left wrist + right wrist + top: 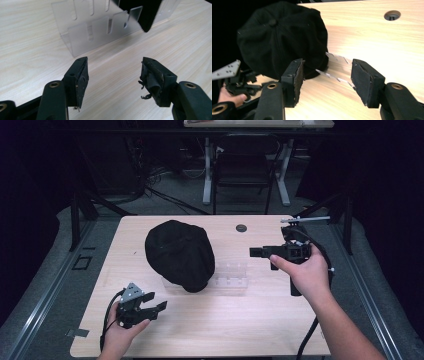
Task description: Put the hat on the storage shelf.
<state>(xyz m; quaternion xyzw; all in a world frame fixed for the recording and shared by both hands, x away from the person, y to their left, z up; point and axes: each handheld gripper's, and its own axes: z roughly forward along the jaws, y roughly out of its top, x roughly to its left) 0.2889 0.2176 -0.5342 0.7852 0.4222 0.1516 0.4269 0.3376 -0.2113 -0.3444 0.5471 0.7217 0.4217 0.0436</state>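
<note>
Jaws on both grippers stand apart and hold nothing, so no handling looks begun. A black fabric cap point(179, 254) sits mid-table, long axis running far-left to near-right, touching a clear plastic rack point(231, 275) on its right. Left gripper point(150, 308) hovers near-left; right gripper point(256, 252) points at the cap.

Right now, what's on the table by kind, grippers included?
Black cap: 1
Clear plastic stand: 1
Handheld grippers: 2, left gripper and right gripper, both open and empty
Total: 4
</note>
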